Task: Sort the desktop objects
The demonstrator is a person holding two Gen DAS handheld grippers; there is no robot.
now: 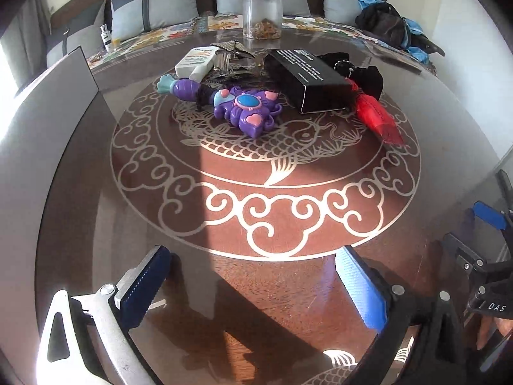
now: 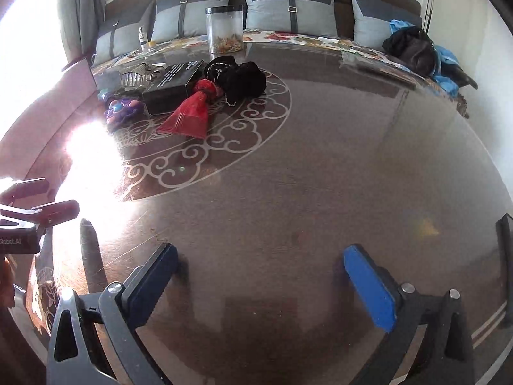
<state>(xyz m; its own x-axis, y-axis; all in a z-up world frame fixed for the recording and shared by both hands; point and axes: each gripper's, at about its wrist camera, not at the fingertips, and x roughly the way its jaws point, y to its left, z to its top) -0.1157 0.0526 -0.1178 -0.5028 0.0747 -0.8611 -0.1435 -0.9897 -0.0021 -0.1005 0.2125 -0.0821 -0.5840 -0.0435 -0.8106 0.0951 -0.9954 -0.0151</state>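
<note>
Nearest in the left wrist view, the left tool [image 1: 253,276] hangs released over the glossy brown bench [image 1: 288,288], its blue pads spread wide with nothing between them. At 3 o'clock of it, part of the right tool shows at the frame's edge. In the right wrist view the right tool [image 2: 259,276] is likewise released, fingers wide apart above bare bench surface, with strong glare at 9 o'clock.

Farther out, at 12 o'clock of the left tool, the clutter sits bunched on the bench's fish medallion. The purple toy [image 1: 237,109] with pink hearts lies nearest. At 2 o'clock of it rests the black box [image 1: 307,80], and beside that, toward 4 o'clock, the red tassel [image 1: 375,115] fans outward. A black cloth bundle [image 1: 365,73] touches the tassel's top. At 11 o'clock of the toy lies a white tube [image 1: 195,62] against a shiny metal piece [image 1: 231,57].

Beyond the pile, a clear jar [image 1: 262,12] with a black lid stands upright near the bench's far edge. Grey cushions [image 1: 154,9] line the sofa behind.
</note>
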